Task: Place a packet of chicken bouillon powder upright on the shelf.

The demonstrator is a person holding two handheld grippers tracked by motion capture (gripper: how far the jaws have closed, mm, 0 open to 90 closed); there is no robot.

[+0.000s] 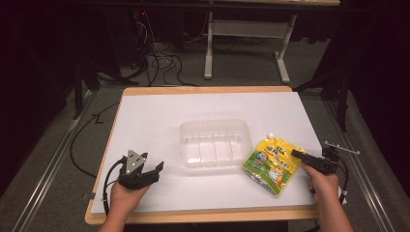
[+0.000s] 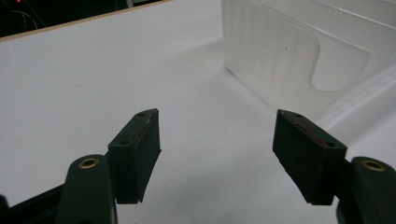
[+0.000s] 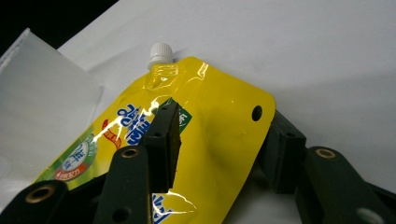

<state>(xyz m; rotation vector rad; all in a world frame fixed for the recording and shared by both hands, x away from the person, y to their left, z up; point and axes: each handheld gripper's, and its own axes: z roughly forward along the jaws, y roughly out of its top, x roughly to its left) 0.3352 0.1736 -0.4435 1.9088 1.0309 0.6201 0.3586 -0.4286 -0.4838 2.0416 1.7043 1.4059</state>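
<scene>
A yellow spouted pouch with a white cap lies flat on the white sheet, just right of a clear plastic container. My right gripper reaches onto its right side. In the right gripper view the pouch lies between the jaws of that gripper: one jaw rests over the printed face, the other sits under the pouch's edge, and a wide gap remains. At the front left my left gripper stands open and empty. Its jaws point toward the container.
The white sheet covers a wooden-edged table. The container has low ribs inside and holds nothing. Cables and a white desk frame lie on the floor beyond the far edge. A small metal rod sits off the right edge.
</scene>
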